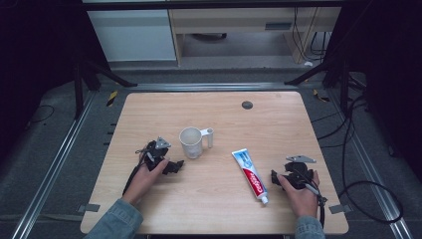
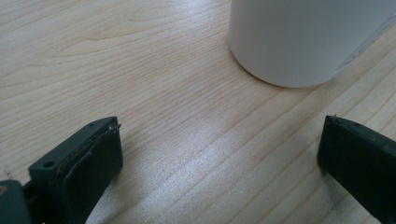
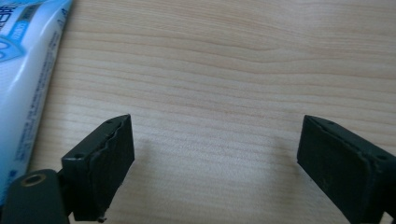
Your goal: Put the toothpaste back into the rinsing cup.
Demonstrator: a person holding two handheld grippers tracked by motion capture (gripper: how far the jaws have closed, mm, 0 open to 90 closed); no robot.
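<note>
Dim room — grey floor (image 1: 54, 129), black frame legs (image 1: 79, 79), pale cabinet (image 1: 132, 32) behind the table (image 1: 209, 199).

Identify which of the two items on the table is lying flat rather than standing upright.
The toothpaste tube lies flat, beside the right gripper. The white mug stands upright.

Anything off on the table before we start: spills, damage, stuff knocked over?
Nothing stands out. The white mug stands upright, the toothpaste tube lies flat and capped, and both tongs, left and right, rest open on the table. No spill shows.

White mug (image 1: 191, 142) stands upright; toothpaste tube (image 1: 251, 174) lies flat nearby.
</note>
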